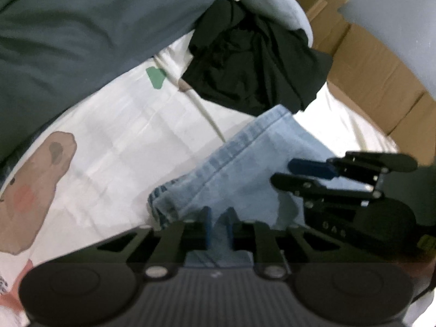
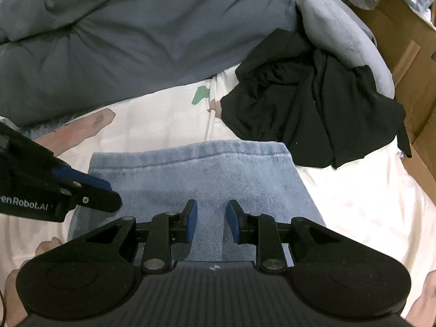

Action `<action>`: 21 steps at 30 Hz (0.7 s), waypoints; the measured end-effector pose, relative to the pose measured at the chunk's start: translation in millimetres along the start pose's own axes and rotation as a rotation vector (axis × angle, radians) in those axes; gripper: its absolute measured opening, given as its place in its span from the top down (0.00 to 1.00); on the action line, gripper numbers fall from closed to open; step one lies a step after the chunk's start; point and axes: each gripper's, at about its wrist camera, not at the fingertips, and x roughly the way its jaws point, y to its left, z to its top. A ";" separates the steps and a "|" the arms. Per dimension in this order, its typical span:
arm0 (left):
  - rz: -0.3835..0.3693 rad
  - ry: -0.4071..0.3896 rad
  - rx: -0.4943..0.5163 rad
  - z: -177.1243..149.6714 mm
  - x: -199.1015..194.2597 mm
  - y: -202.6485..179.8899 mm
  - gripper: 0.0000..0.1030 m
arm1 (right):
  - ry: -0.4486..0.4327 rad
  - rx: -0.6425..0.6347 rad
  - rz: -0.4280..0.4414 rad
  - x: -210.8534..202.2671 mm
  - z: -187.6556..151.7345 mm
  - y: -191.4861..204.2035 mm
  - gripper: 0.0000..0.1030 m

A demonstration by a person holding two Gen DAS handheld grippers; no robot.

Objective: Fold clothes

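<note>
Here the left gripper (image 1: 218, 226) pinches the folded jeans (image 2: 196, 174) at lower centre; the right gripper's (image 2: 209, 220) fingers stand apart above them.

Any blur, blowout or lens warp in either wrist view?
Left wrist: soft with motion blur all over, the jeans and right gripper smeared; the sheet is washed out. Right wrist: sharper, denim weave readable, but the sheet is blown out at the right. Both: fisheye bending and dark corners; the black garment shows little detail.
</note>
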 end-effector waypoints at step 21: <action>0.023 0.030 0.002 4.5 5.0 -0.7 0.97 | 0.041 0.033 0.030 -13.5 -12.9 -14.9 0.68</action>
